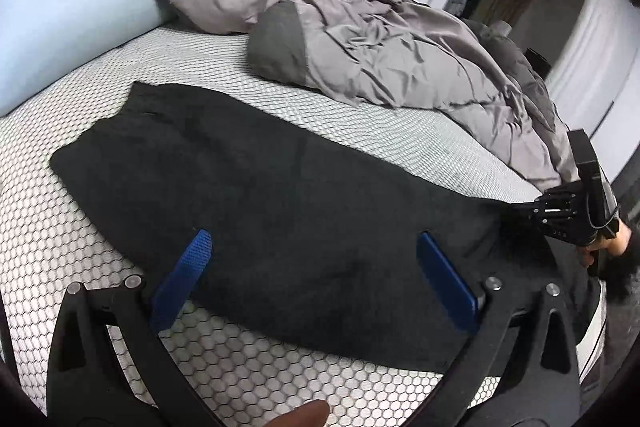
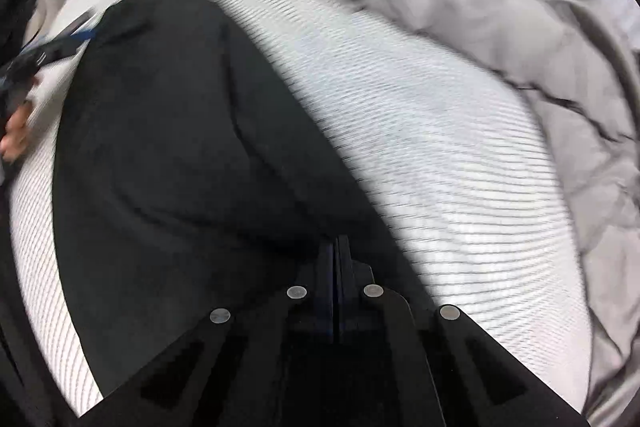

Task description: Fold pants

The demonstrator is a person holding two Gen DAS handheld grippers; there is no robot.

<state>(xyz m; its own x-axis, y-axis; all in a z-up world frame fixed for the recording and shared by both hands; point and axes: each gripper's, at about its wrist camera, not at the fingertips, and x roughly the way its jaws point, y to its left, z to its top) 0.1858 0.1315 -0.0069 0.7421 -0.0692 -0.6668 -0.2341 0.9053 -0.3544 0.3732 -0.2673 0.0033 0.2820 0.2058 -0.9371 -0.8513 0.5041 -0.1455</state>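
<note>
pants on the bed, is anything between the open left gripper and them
Nothing visible. The left gripper hangs open right over the black pants, bare cloth between its blue fingers. The grey duvet lies apart, further back.

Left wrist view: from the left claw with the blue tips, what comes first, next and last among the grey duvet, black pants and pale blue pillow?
1. Pants: directly under the open left claw.
2. Duvet: crumpled beyond, upper right.
3. Pillow: far upper left.
</note>
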